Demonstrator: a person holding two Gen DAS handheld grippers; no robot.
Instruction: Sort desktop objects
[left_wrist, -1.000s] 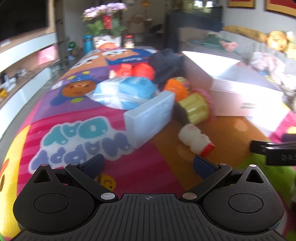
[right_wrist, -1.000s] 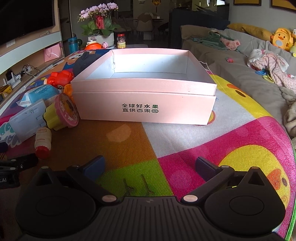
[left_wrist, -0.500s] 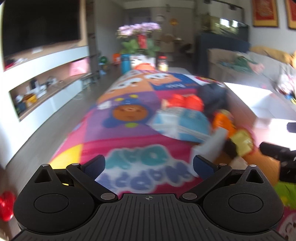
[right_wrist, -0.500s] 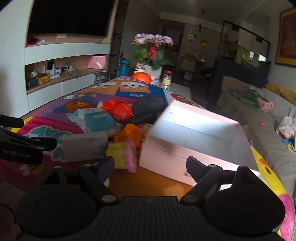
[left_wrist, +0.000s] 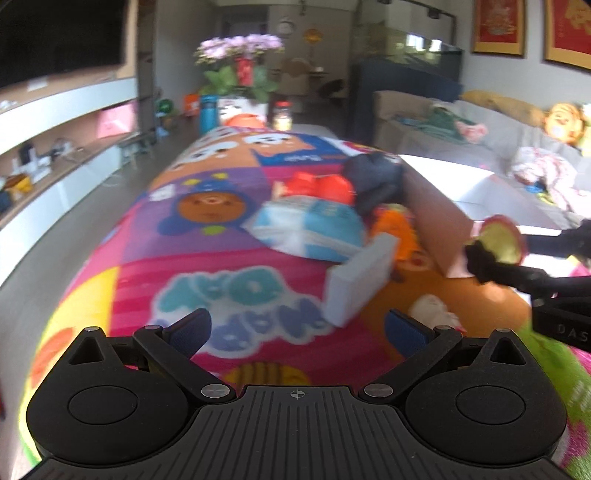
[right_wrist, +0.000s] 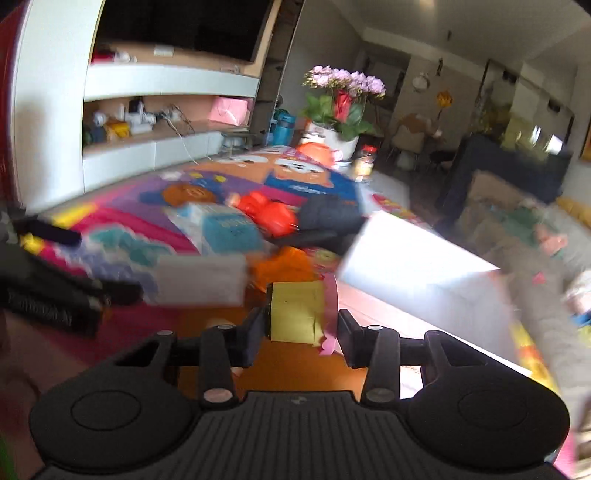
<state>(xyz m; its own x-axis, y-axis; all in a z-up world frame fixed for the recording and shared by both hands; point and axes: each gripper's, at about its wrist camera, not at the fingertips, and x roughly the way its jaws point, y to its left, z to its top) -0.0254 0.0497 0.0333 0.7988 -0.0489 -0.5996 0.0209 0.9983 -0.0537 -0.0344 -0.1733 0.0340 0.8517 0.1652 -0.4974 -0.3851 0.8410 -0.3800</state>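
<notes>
A: Right gripper (right_wrist: 300, 328), wrist view — what do its jaws hold, and why so?

B: They have just been closing and now pinch the yellow toy cup (right_wrist: 295, 311) across its sides, its pink rim (right_wrist: 330, 295) toward the right finger. The left view shows the same cup (left_wrist: 496, 242) lifted clear of the worktop (left_wrist: 147, 258), in front of the pink box's wall. A sideways grip on the body probably keeps the wide rim out of the pads and lets the cup be tipped into the pink box (right_wrist: 413, 266), the likely sorting bin.

A: And the left gripper (left_wrist: 297, 328)?

B: Jaws spread wide, nothing between them — it hovers over the patterned mat, seemingly on standby near the remaining pile.

A: What else lies around?

B: A white rectangular case (left_wrist: 360, 277) lies just in front of the left gripper, a small white bottle (left_wrist: 432, 312) beside it and a blue tissue pack (left_wrist: 314, 232) behind. Farther back sit a red toy (left_wrist: 319, 186), a dark bundle (left_wrist: 373, 173) and an orange item (left_wrist: 393, 230), partly hidden. Both views are blurred, so finer detail cannot be told.

A: Any obstruction?

B: The near wall of the box stands between cup and interior; the cup must clear that edge. The two grippers are also close together.
</notes>
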